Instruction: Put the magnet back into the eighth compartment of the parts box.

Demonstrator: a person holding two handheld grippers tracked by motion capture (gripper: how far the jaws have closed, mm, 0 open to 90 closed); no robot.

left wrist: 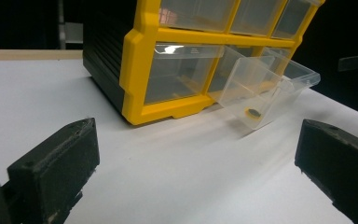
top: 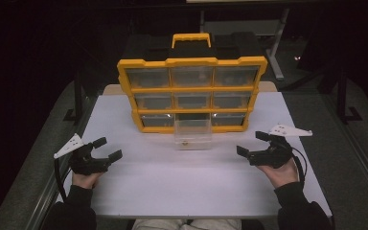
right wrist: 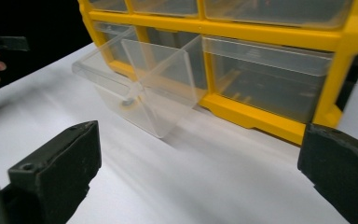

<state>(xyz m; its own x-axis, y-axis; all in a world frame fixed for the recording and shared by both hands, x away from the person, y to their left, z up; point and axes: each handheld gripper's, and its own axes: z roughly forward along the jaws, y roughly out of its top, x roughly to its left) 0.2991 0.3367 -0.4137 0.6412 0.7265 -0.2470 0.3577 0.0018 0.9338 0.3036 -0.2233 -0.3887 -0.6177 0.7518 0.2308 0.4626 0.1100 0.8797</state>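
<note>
Drawer (top: 192,133) between both hand-held grippers.

The white desk (top: 172,187) holds a yellow box of drawers (top: 191,93) near its far edge. One clear drawer (top: 192,135) sticks out, resting on it.

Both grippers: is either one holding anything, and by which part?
Nothing is held. The left gripper and right gripper rest open on the table, apart from the pulled-out clear drawer.
</note>
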